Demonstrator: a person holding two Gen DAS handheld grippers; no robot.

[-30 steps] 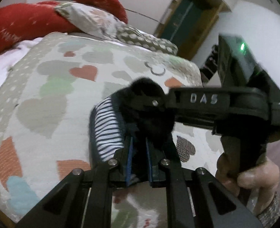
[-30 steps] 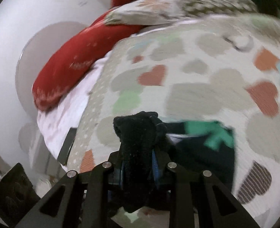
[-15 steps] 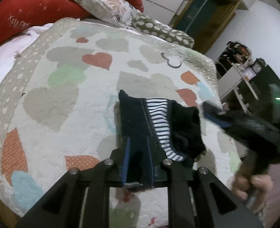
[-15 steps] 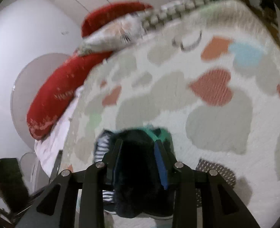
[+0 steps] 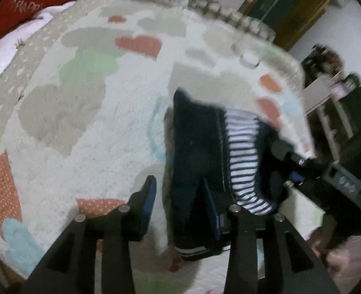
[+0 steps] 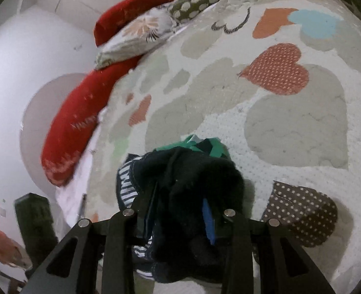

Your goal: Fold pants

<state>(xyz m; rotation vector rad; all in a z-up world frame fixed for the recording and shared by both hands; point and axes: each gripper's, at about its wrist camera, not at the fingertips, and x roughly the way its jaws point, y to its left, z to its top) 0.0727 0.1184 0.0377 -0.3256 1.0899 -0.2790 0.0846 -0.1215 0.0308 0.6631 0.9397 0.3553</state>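
The dark pants (image 5: 195, 152) lie in a small bundle on the bed, on the blanket with hearts (image 5: 87, 112), near the bed's front edge and closer to its right side. A striped lining (image 5: 241, 156) shows where the cloth is turned over, and a bit of green peeks out at the far side in the right view.

The left gripper (image 5: 180, 203) has just been opening its jaws. They stand apart now. The left one is clear of the cloth, over bare blanket, and the pants sit against the right one, so nothing is pinched there.

The right gripper (image 6: 180, 208) has also just been opening its jaws. A fat lump of dark cloth fills the gap between them, and I cannot tell if they still squeeze it or only sit around it.

This looks like the letting-go part of a fold. To do it well, both jaws should open wide enough that no cloth clings to the blue pads (image 6: 208, 223). Then each gripper should pull straight back, low and slow, so the top layer does not get dragged off. The right side needs the most care, since the cloth is thick there and could snag. If the bundle looks lumpy after that, a flat press on top may help.
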